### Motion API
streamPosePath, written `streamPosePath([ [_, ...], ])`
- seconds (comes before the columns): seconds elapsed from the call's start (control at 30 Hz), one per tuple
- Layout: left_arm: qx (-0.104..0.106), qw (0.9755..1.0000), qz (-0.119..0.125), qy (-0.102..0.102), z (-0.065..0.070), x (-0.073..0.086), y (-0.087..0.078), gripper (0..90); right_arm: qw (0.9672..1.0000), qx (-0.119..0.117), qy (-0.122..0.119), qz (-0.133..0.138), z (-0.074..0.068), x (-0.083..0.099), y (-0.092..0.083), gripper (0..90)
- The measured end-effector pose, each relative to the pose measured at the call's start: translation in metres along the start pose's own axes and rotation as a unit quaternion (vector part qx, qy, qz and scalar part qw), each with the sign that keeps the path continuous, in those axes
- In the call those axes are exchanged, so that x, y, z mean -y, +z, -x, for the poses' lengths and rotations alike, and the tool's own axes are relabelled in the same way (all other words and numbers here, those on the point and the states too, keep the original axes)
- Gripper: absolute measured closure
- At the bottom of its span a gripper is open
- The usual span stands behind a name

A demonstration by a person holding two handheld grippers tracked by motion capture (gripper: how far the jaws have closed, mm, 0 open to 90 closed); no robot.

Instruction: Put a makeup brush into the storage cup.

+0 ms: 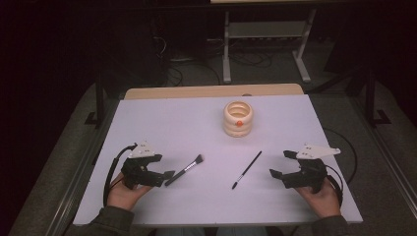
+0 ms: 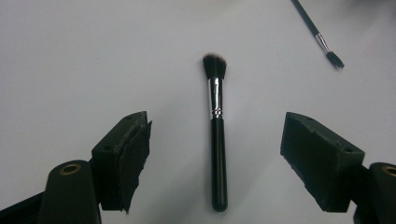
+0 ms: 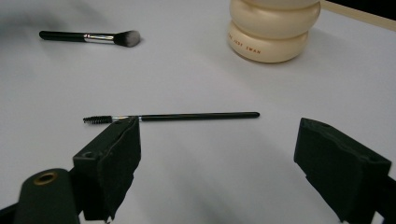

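Note:
A black-handled powder brush with a silver ferrule lies flat on the white table, bristles pointing away from my left gripper. The jaws of that gripper stand wide on either side of the handle end without touching it, so it is open. A thin black spoolie wand lies near the table's middle, just ahead of my right gripper, which is open and holds nothing. A cream ringed holder stands upright farther back.
The tabletop's wooden far edge runs behind the holder. Cables trail from both grippers near the table's sides. A grey desk frame stands on the floor beyond the table.

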State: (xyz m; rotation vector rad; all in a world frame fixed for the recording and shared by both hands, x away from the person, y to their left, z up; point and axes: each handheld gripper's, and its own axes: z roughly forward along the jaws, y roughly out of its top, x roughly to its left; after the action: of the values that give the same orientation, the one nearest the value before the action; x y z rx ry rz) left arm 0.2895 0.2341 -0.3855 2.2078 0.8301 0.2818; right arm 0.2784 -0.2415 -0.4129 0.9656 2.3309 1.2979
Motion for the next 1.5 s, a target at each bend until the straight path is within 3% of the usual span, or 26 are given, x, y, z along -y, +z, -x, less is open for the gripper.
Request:
streamPosePath([
  [0.07,0.005,0.9997,-0.021,0.008,0.001,-0.007,0.007,25.9,1.0000,-0.001,0.001,0.000,-0.001,-0.001,0.000,13.8],
  [0.4,0.017,0.9972,-0.071,0.014,0.003,-0.023,0.027,33.7,1.0000,-0.002,-0.002,0.003,0.000,-0.001,-0.001,13.8],
  [0.5,0.020,0.9951,-0.096,0.017,0.002,-0.026,0.036,36.8,1.0000,-0.002,-0.001,0.002,-0.001,-0.001,-0.001,13.8],
  [0.83,0.026,0.9900,-0.136,0.027,-0.001,-0.028,0.051,45.5,1.0000,-0.004,0.000,-0.003,-0.002,-0.002,0.001,13.8],
  [0.93,0.028,0.9866,-0.158,0.032,0.000,-0.029,0.058,47.9,1.0000,-0.005,-0.002,-0.003,-0.002,-0.002,0.001,13.8],
  [1.03,0.029,0.9855,-0.165,0.030,0.000,-0.029,0.060,49.5,1.0000,-0.005,-0.002,-0.003,-0.002,-0.002,0.001,13.8],
  [1.07,0.027,0.9853,-0.167,0.020,0.001,-0.028,0.063,50.9,1.0000,-0.005,-0.002,-0.003,-0.002,-0.002,0.002,13.8],
  [1.13,0.027,0.9848,-0.170,0.020,0.001,-0.028,0.064,52.6,1.0000,-0.006,0.000,-0.005,-0.001,-0.002,0.002,13.8],
  [1.17,0.025,0.9833,-0.179,0.021,0.001,-0.028,0.066,53.1,1.0000,-0.006,0.000,-0.005,-0.001,-0.002,0.002,13.8],
  [1.37,0.020,0.9816,-0.189,0.019,0.003,-0.028,0.069,58.1,1.0000,-0.006,-0.003,-0.003,-0.002,-0.002,0.002,13.8],
  [1.5,0.018,0.9787,-0.203,0.026,0.004,-0.029,0.072,62.5,1.0000,-0.008,-0.004,-0.004,-0.002,-0.002,0.002,13.8],
])
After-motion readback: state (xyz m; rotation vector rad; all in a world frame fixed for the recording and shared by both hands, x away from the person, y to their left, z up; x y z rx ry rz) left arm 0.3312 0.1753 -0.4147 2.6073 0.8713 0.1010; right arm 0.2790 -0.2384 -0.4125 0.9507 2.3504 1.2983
